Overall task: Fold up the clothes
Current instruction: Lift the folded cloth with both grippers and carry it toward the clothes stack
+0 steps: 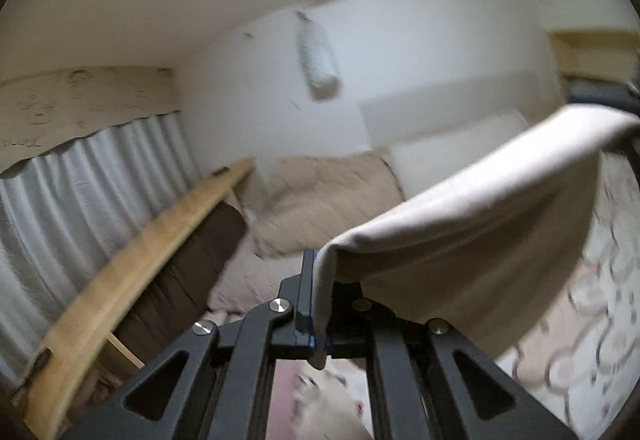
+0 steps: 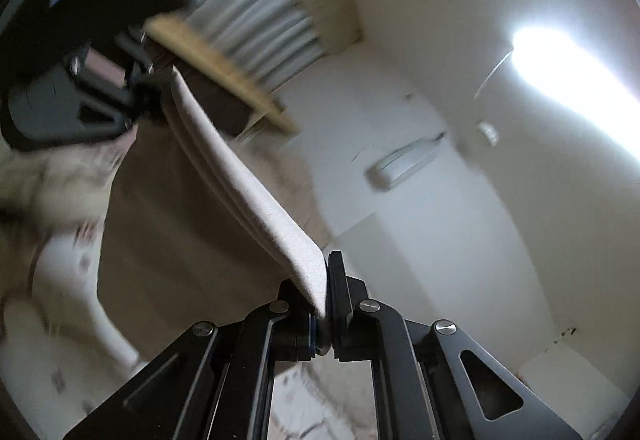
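Gripping one edge of the beige cloth [image 1: 460, 224] in the closed left tongs [image 1: 316, 304]; gripping the other end in the closed right tongs [image 2: 322, 304]. Hanging stretched in the air between both, above the patterned bed [image 1: 592, 340], near the wooden headboard [image 1: 132, 280].

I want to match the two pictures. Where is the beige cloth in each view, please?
Left wrist view: the beige cloth runs from the left gripper at bottom centre up to the right edge.
Right wrist view: the cloth runs from the right gripper at bottom centre up to the upper left.
Shared landmark: the wooden board by the curtain.
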### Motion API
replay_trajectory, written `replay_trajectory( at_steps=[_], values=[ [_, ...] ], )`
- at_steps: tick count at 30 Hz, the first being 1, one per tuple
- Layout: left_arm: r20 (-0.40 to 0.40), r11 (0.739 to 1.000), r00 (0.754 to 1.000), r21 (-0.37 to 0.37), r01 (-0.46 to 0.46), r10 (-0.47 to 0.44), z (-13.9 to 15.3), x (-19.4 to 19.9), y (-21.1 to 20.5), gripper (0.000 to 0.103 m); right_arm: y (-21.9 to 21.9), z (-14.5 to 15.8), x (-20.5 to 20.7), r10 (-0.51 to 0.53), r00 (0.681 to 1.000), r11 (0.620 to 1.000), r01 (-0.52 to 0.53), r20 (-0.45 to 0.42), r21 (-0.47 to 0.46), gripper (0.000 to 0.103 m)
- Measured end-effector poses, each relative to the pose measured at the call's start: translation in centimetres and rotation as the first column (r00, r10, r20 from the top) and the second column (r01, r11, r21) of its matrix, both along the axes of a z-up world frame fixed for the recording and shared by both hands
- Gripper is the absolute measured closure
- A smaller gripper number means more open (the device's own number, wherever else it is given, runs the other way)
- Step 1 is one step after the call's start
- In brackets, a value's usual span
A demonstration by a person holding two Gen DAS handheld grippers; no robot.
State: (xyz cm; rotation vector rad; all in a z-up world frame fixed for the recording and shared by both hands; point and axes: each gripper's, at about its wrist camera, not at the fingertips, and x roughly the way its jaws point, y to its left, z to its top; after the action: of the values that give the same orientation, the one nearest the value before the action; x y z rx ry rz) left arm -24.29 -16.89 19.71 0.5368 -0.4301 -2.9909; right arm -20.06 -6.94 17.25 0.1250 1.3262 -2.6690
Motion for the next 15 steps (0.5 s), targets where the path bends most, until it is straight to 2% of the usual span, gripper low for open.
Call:
replay_trajectory(
  at_steps=[4,7,11,13,15],
  values=[
    [-0.040,0.996,0.996,0.050,-0.079,0.081,5.3,-2.2,-4.1,0.100,-3.9,5.9,-2.8,0.023,0.999,0.999,-0.024,-0.030,-0.046,0.097],
    [-0.094,0.987,0.983,0.034,-0.157,0.159,7.9,-4.3,-7.1,0.100,-7.6,8.4,-4.7,0.038,0.998,0.996,-0.042,-0.047,-0.078,0.097],
    [-0.107,0.973,0.968,0.075,-0.218,0.225,9.7,-6.9,-11.5,0.100,-12.8,10.5,-7.7,0.028,0.998,0.994,-0.033,-0.053,-0.107,0.097],
    [-0.118,0.964,0.960,0.107,-0.243,0.255,9.9,-8.2,-13.8,0.100,-15.3,11.1,-9.1,0.026,0.998,0.994,-0.032,-0.061,-0.109,0.097],
    [-0.114,0.958,0.953,0.105,-0.268,0.279,9.4,-9.3,-15.5,0.100,-17.5,11.4,-10.7,0.032,0.998,0.991,-0.038,-0.046,-0.126,0.097]
  ],
)
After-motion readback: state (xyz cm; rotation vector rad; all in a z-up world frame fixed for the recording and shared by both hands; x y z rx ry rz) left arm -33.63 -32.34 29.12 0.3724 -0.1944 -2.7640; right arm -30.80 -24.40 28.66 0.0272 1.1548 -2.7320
